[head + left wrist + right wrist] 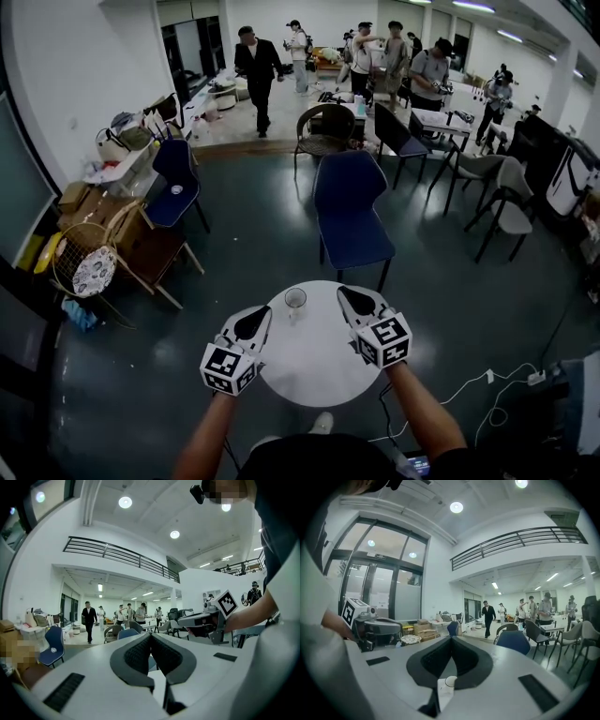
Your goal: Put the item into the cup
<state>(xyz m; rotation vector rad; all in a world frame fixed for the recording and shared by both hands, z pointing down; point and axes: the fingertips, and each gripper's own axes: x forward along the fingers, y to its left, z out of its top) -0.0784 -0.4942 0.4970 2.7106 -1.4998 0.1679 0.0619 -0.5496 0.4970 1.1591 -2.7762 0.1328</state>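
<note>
Shut tight on nothing, the left gripper (pixel 266 309) and right gripper (pixel 340 290) hover over a round white table (pixel 309 361), flanking the clear cup (pixel 295 300) near its far edge. A blue chair (pixel 352 220) stands just beyond; people (pixel 255 70) gather across the hall.

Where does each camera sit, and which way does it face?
Head view: on the person's head, looking steeply down at the table with the cup; both forearms, left gripper and right gripper show.
Left gripper view: on that gripper, looking along its shut jaws into the hall; the right gripper shows at right.
Right gripper view: likewise along its shut jaws; the left gripper shows at left.
Shared: all three show the blue chair.
</note>
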